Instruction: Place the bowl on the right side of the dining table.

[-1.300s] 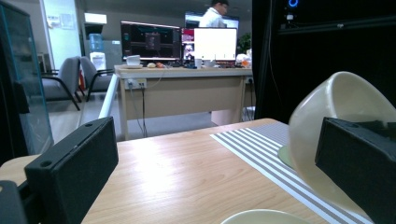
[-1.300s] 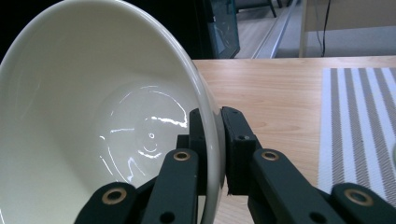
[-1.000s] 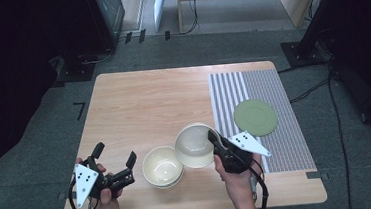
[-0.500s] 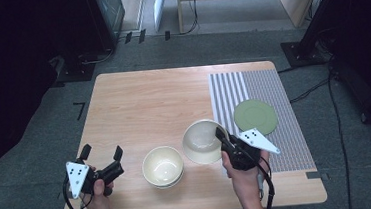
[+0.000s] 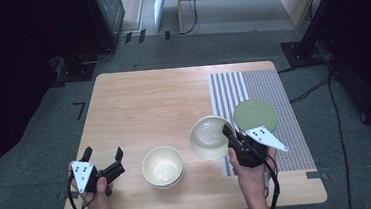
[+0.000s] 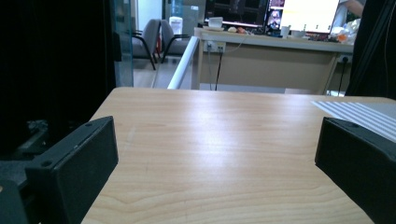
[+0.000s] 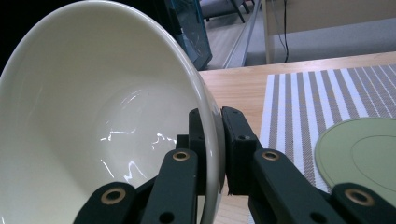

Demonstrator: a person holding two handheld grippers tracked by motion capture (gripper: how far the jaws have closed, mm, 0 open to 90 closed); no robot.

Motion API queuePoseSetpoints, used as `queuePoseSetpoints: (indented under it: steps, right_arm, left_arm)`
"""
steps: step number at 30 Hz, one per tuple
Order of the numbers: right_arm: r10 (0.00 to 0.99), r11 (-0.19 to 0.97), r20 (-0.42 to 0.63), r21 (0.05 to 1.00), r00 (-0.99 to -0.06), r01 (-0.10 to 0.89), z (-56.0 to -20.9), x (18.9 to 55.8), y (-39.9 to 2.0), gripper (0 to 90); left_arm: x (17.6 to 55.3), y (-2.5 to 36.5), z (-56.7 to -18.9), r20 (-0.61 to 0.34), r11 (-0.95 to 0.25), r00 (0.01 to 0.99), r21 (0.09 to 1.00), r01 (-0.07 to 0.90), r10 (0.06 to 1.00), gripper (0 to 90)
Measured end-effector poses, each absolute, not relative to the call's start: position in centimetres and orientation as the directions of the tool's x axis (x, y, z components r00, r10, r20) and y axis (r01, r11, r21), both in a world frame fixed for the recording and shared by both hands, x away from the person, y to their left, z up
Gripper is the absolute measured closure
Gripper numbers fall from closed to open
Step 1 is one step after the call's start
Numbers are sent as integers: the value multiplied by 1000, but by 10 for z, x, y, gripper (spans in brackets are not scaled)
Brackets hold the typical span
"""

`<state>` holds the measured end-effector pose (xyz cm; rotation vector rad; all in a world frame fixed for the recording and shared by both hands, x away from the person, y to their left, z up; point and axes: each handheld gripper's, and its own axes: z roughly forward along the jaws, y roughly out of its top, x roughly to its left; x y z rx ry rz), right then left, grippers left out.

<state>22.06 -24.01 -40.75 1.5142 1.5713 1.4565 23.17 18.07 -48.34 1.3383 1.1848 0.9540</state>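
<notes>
Floor: grey carpet (image 5: 37, 161) around the table, with black cables (image 5: 313, 92) trailing across it at the right.
Table: light wood top (image 5: 148, 107), grain running lengthwise.
Far furniture: a pale wooden desk (image 6: 271, 60) with lit monitors (image 6: 308, 11) on it; grey chairs (image 6: 152, 37) to its left.
Left side: a dark cabinet (image 5: 27, 26) with a glass panel (image 6: 122, 42).
Light: even, indoor.

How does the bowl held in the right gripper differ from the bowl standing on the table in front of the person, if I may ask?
The held bowl is clamped at its rim by the right gripper; the standing bowl is touched by nothing. The held bowl is tilted, while the standing bowl sits upright on the wooden table. The standing bowl appears to rest in a second bowl; the held bowl is single. Both are cream, glossy and empty.
</notes>
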Motion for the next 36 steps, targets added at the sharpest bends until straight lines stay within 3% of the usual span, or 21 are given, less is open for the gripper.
queuePoseSetpoints:
  steps: [36]
  right_arm:
    - [932, -267, 334, 894, -139, 360, -410, 229, -281, 838]
  left_arm:
    - [248, 173, -513, -35, -25, 196, 955, 297, 980, 0]
